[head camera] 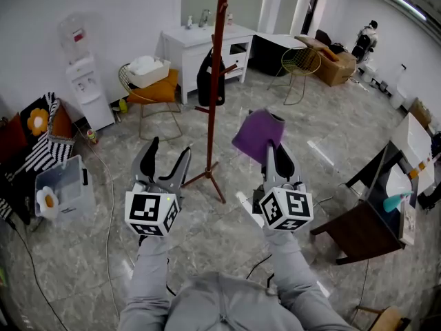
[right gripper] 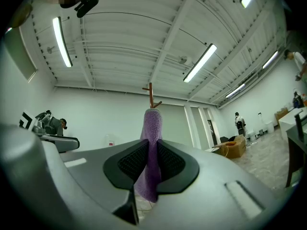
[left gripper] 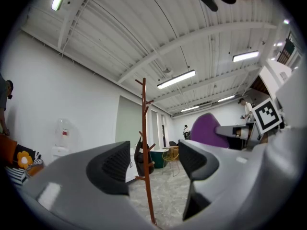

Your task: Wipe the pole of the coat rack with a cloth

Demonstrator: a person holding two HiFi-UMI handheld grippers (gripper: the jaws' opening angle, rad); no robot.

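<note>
Cloth (head camera: 256,134): purple, soft, light; pinched mid-fold in right hand-held gripper (head camera: 275,152).
Left hand-held gripper (head camera: 169,154): jaws wide, empty.
Pole (head camera: 214,81): upright ahead, apart from cloth; slim, rigid; rack probably tips easily.

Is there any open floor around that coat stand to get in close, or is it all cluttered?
Open grey floor lies right of the tall red-brown coat rack pole, up to the gold wire chair. The left is crowded: an orange-seated chair, a black bag on the pole.
</note>
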